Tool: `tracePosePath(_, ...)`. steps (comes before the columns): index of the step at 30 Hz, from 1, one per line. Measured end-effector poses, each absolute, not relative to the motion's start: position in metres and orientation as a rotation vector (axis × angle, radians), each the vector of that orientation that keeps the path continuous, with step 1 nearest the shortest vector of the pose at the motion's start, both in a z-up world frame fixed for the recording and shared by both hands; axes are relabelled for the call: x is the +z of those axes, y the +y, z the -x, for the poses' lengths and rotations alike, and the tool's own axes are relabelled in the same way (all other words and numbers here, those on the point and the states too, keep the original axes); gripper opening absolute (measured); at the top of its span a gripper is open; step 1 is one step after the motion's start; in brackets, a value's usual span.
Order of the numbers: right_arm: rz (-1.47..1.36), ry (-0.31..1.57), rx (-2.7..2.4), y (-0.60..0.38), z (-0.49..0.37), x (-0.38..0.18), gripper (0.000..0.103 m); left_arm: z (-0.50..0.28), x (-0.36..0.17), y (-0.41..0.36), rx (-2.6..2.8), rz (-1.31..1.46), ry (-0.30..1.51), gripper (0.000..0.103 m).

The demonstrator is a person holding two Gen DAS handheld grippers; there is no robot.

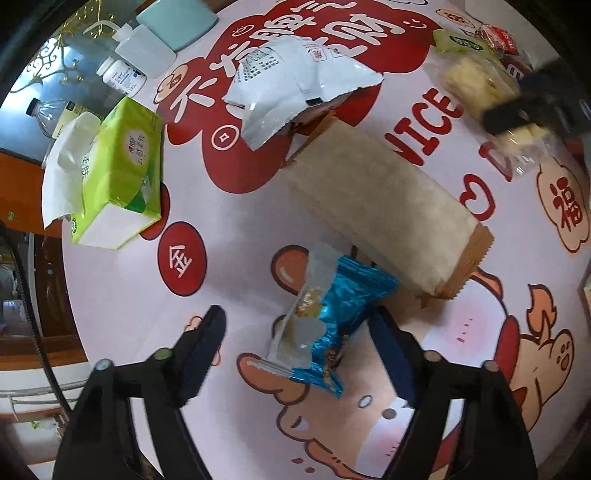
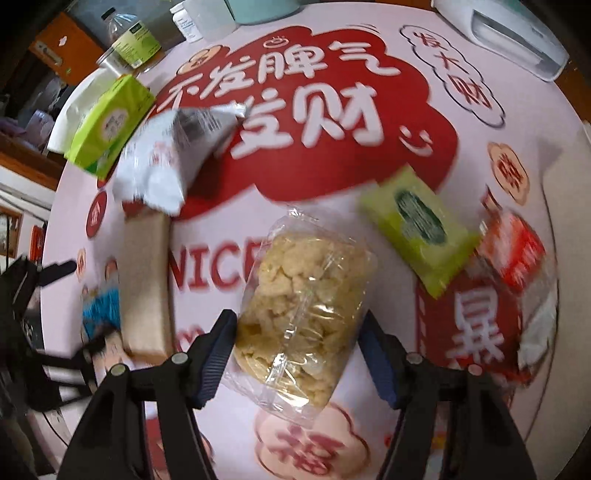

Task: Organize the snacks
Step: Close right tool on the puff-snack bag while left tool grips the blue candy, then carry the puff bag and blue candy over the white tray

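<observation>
A blue foil snack packet (image 1: 332, 317) with a clear end lies on the printed tablecloth (image 1: 122, 295), between the fingers of my left gripper (image 1: 297, 323). The right finger (image 1: 384, 332) is at the packet's edge and the left finger stands well clear, so the gripper is open. A clear bag of pale yellow crackers (image 2: 299, 314) lies between the fingers of my right gripper (image 2: 297, 325). Both pads sit right at the bag's sides, and the wrapper shows no squeeze. In the left wrist view that bag (image 1: 476, 81) and the blurred right gripper (image 1: 517, 118) appear at the far right.
A long brown paper bag (image 1: 380, 206) lies between the two snacks, with a white foil pouch (image 1: 295, 81) beyond it. A green snack pack (image 2: 417, 221) and a red one (image 2: 513, 247) lie to the right. A green tissue pack (image 1: 122, 177), bottles (image 1: 122, 74) and a white device (image 2: 517, 33) line the table's far side.
</observation>
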State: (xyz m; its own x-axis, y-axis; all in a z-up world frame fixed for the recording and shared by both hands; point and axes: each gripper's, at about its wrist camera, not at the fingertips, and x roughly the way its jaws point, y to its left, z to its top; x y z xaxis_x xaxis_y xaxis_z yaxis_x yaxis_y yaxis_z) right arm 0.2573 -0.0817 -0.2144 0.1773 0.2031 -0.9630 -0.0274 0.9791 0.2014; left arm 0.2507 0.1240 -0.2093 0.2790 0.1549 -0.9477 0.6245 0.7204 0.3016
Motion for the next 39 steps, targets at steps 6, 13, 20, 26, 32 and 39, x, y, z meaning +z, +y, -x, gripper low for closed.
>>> tracePosePath(6,-0.133,1.391,0.182,-0.092,-0.232,-0.216,0.066,-0.245,-0.207,0.118,-0.356,-0.686,1.313,0.045)
tracePosePath(13,-0.104,1.395,0.195,-0.090,-0.217,-0.215,0.065,-0.238,-0.203,0.119,-0.333,-0.582,1.351,0.034)
tracePosePath(20,-0.101,1.375,0.225,-0.093,-0.192,-0.204,0.065,-0.217,-0.186,0.132,-0.333,-0.427,1.350,0.033)
tracePosePath(26,-0.139,1.310,0.257,-0.104,-0.172,-0.173,0.064,-0.186,-0.148,0.135,-0.345,-0.303,1.298,0.032)
tracePosePath(32,-0.158,1.188,0.269,-0.126,-0.148,-0.119,0.064,-0.166,-0.089,0.101,-0.425,-0.254,1.189,0.032)
tracePosePath(39,-0.201,1.052,0.193,-0.186,-0.116,-0.067,0.064,-0.153,-0.019,0.010,-0.587,-0.274,1.028,0.032)
